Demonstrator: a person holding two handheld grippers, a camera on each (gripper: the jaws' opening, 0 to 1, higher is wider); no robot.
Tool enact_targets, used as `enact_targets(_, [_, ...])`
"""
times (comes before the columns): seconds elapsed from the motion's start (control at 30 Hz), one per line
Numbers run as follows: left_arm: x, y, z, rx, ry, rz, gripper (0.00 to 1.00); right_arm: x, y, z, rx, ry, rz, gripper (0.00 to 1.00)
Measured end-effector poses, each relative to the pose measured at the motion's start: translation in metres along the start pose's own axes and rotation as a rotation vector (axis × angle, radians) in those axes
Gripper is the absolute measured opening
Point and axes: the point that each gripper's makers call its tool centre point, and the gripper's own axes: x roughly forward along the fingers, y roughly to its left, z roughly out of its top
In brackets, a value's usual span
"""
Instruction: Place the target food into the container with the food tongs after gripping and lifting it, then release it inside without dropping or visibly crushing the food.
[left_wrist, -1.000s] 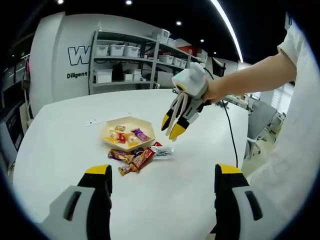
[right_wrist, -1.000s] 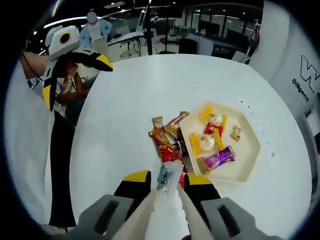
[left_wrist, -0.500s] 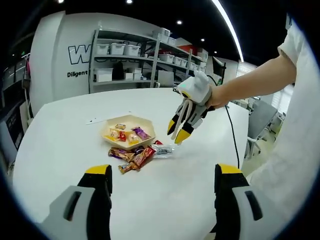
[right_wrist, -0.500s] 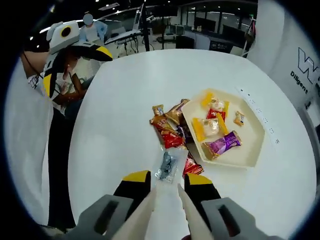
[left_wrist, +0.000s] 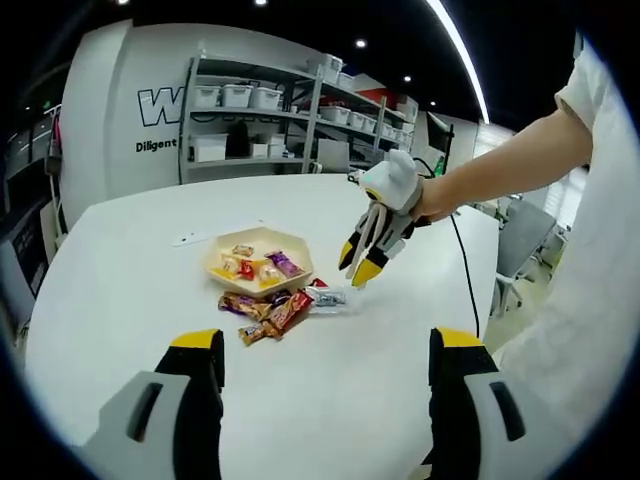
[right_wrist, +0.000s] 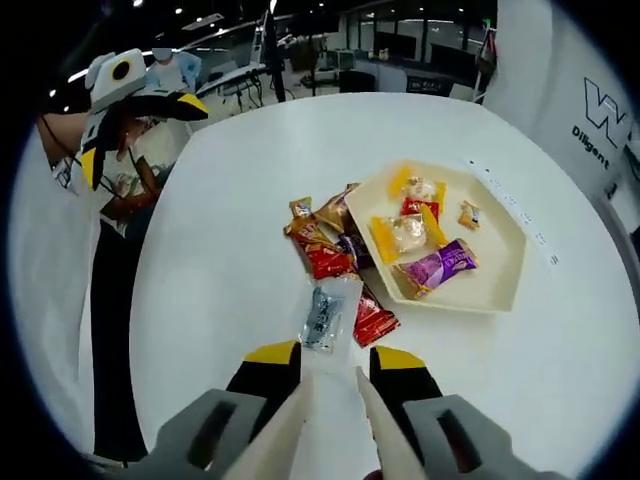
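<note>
A clear-wrapped candy lies on the white table beside a pile of wrapped candies. The cream hexagonal tray to their right holds several wrapped candies. My right gripper is shut on the pale food tongs. The tong arms stand slightly apart just short of the clear-wrapped candy, with nothing between them. In the left gripper view, the right gripper hovers over the clear-wrapped candy by the tray. My left gripper is open and empty, well back from the pile.
The table's rounded edge runs near the person's body on the right. Metal shelves with white bins stand beyond the table. A black cable trails off the far right side. Chairs and desks stand past the table's edge.
The right gripper with the tongs has dropped lower towards the table, close to the clear-wrapped candy. The candy and tray have stayed put. My left gripper has held still.
</note>
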Motion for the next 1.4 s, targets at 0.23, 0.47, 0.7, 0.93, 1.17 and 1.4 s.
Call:
enact_targets(0.23, [0.001,0.007,-0.002,-0.006,0.005,0.007,0.81,0.006,-0.004,0.001,0.008,0.000,0.008,0.22])
enact_targets(0.47, [0.001,0.012,-0.003,-0.015,0.008,0.016,0.81,0.011,-0.005,0.002,0.031,-0.003,0.028,0.22])
enact_targets(0.7, [0.001,0.016,-0.005,-0.020,0.016,0.023,0.81,0.018,-0.004,0.000,0.046,0.008,0.043,0.23])
enact_targets(0.93, [0.002,0.019,-0.004,-0.021,0.018,0.026,0.81,0.021,-0.004,-0.002,0.066,0.007,0.063,0.23])
enact_targets(1.17, [0.004,0.018,-0.001,-0.020,0.018,0.024,0.81,0.020,0.004,0.000,0.054,-0.014,0.088,0.18])
enact_targets(1.4, [0.005,0.019,-0.001,-0.019,0.016,0.022,0.81,0.019,0.007,0.002,0.008,-0.025,0.096,0.14])
